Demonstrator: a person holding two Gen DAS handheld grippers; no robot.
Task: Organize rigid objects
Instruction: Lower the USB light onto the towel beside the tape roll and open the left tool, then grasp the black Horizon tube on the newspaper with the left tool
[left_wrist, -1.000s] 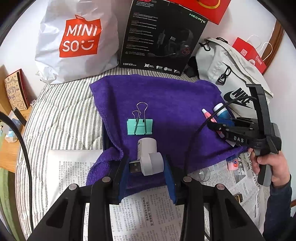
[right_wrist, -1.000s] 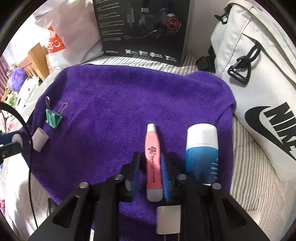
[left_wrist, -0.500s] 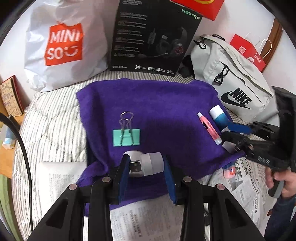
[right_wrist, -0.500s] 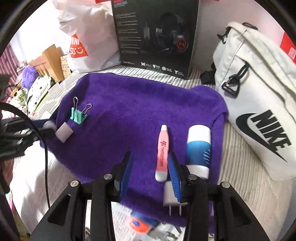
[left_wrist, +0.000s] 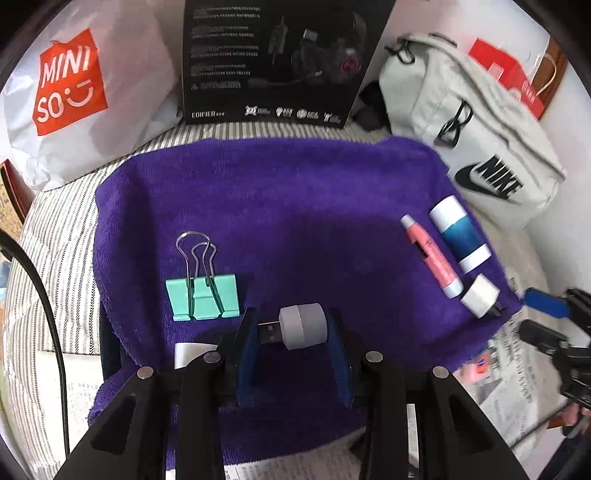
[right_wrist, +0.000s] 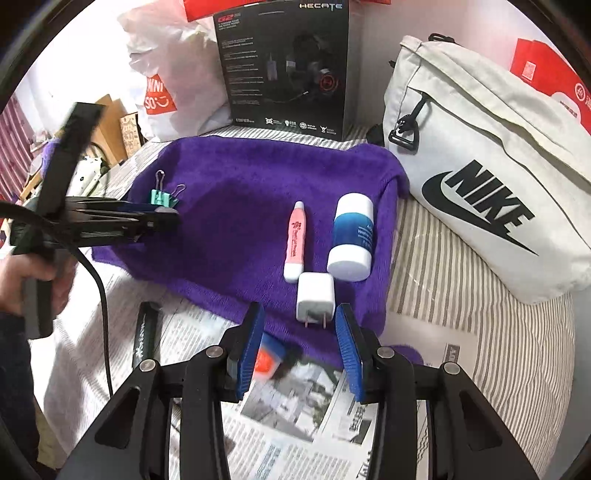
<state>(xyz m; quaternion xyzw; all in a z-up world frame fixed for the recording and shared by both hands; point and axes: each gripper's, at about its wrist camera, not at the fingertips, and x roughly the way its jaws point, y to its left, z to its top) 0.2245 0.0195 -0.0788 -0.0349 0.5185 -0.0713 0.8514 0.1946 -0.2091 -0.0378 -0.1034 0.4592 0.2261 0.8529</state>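
My left gripper (left_wrist: 291, 328) is shut on a small white USB light (left_wrist: 301, 325), held just above the purple towel (left_wrist: 295, 206) to the right of a green binder clip (left_wrist: 201, 295). At the towel's right end lie a pink tube (left_wrist: 430, 254), a blue-and-white bottle (left_wrist: 460, 234) and a white charger plug (left_wrist: 480, 295). My right gripper (right_wrist: 300, 332) stands open above the towel's near edge. The charger plug (right_wrist: 316, 293) lies just ahead of its pads, untouched, with the pink tube (right_wrist: 295, 240) and the bottle (right_wrist: 352, 236) beyond it.
A black headset box (right_wrist: 286, 66), a white Miniso bag (left_wrist: 74, 92) and a grey Nike bag (right_wrist: 480, 184) stand behind and right of the towel. Newspaper (right_wrist: 295, 424) covers the striped bed in front, with a black pen (right_wrist: 146, 336) and a small orange item (right_wrist: 266, 363).
My right gripper let go of the pink tube, opened and drew back off the towel. My left gripper carried the USB light forward and right, past the binder clip.
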